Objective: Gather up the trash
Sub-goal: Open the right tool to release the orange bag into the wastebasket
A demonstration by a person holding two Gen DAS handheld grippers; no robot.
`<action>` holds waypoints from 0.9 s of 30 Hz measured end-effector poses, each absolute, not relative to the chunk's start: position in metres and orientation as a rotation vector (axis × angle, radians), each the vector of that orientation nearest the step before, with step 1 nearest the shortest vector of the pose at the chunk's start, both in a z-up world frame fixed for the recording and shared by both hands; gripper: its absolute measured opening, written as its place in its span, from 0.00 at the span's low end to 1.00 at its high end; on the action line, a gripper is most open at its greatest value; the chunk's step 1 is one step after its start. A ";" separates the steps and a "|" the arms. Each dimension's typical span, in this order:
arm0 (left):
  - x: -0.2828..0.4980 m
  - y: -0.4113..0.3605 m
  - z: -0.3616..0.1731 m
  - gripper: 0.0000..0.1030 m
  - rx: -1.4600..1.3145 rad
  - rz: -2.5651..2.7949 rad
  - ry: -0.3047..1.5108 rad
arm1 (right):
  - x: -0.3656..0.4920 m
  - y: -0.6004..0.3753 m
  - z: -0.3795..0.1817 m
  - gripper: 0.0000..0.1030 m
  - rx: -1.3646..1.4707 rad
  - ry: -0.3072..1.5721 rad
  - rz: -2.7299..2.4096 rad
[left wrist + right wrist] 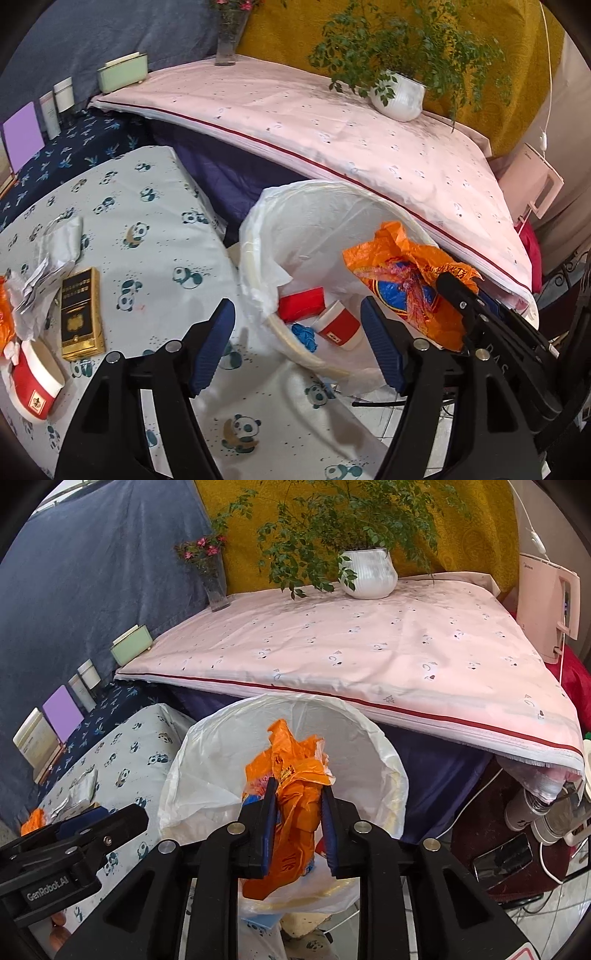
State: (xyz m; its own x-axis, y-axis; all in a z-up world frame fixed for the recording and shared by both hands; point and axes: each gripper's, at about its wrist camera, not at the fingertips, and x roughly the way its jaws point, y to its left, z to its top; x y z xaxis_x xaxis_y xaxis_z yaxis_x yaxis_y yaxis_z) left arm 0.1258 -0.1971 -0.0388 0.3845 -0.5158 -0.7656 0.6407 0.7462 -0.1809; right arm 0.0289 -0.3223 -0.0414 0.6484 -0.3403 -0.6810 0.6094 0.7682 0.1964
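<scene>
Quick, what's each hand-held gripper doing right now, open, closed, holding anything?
Left hand-held gripper: open, holding nothing.
Right hand-held gripper: closed on the orange plastic bag, over the white-lined trash bin.

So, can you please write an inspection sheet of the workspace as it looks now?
Surface: panda-print cloth on the low table.
Job's things: orange wrapper above white-lined bin; red cup and red box inside.
Clutter: gold box, another red cup, crumpled paper.
Grippers: right tool shut on the wrapper; left tool open, empty.
Cables: white cord on the floor, right.
Surroundings: potted plant, flower vase, pink kettle.
</scene>
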 end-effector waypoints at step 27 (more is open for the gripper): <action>0.130 -0.051 -0.032 0.81 -0.004 -0.470 0.908 | 0.047 -0.219 -0.010 0.52 0.355 0.659 -0.403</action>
State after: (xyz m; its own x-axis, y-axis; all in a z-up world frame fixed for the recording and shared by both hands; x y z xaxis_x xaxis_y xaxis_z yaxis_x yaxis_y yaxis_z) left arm 0.1302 -0.0513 -0.0317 0.5209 -0.3943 -0.7570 0.3907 0.8987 -0.1992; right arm 0.0468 -0.2192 -0.0099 0.7194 -0.2464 -0.6494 0.4664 0.8642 0.1888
